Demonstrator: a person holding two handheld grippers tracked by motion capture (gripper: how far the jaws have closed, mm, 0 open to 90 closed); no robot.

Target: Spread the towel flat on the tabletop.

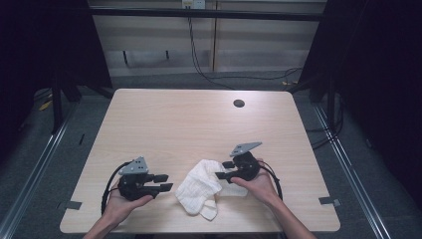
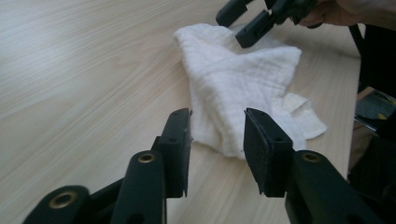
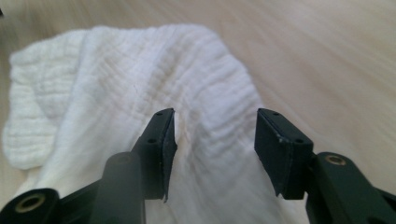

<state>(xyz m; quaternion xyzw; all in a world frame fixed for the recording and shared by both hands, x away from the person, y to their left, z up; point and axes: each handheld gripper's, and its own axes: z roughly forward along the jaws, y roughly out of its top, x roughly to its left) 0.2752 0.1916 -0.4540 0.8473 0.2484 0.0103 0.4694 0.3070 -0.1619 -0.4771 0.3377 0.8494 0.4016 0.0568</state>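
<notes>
While unlabelled, white cloth (image 1: 199, 186) lies crumpled; tongs (image 1: 222, 170) over it.

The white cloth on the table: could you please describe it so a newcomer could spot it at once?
On the pale wooden table, look at the near edge, between the two black grippers. There lies the white cloth, crumpled and ribbed, the one soft, light thing among hard black tools.

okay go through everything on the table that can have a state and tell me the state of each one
White cloth: crumpled in a loose heap on the table, not spread flat.
Left gripper: jaws apart, nothing between them, pointed at the cloth and short of it.
Right gripper: jaws apart over the cloth's upper edge, pads not pressing it.
Table: bare wood, one round hole near the far edge.
</notes>
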